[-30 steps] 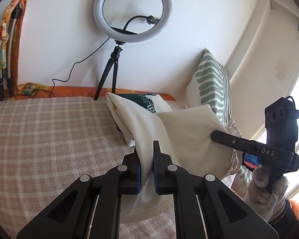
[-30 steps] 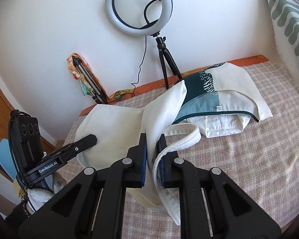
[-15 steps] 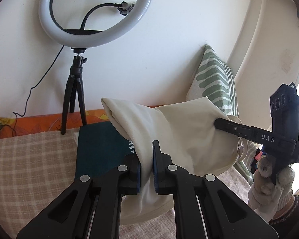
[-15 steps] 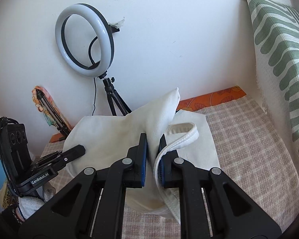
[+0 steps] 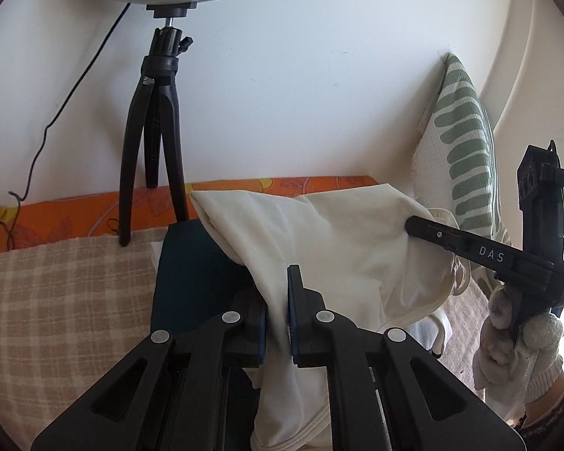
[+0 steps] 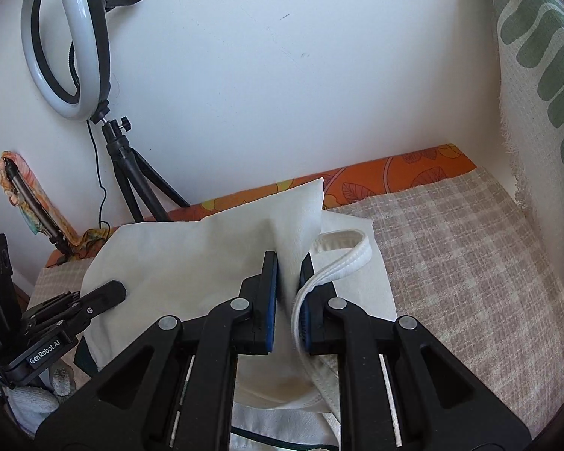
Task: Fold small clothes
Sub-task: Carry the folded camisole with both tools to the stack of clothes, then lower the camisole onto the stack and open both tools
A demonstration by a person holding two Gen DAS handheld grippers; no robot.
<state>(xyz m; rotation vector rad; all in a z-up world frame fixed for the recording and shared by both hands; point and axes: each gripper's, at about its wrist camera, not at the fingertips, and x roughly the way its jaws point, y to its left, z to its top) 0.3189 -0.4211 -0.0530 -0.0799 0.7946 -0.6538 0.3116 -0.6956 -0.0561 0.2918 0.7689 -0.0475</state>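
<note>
A cream-white small garment [image 5: 342, 248] hangs stretched between my two grippers above the checked bed cover [image 5: 64, 285]. My left gripper [image 5: 278, 282] is shut on one bunched edge of it. My right gripper [image 6: 287, 267] is shut on the other edge, with the garment's thick white hem band [image 6: 342, 251] looping beside its right finger. In the left wrist view the right gripper [image 5: 410, 223] pinches the cloth's far corner, held by a gloved hand [image 5: 519, 342]. In the right wrist view the left gripper [image 6: 118, 289] shows at the left. A dark teal folded garment [image 5: 195, 274] lies under the cream one.
A ring light on a black tripod [image 5: 154, 139] stands at the wall on the orange printed sheet [image 5: 94, 214]. A green-and-white patterned pillow [image 5: 458, 150] leans at the right. A second stand wrapped in colourful cloth [image 6: 30, 199] is at the left. Bare checked cover [image 6: 470, 263] lies to the right.
Both grippers have carried the cream garment forward and down toward the wall end of the bed, over the folded teal garment. The ring light and pillow now loom closer. Both grips unchanged.
</note>
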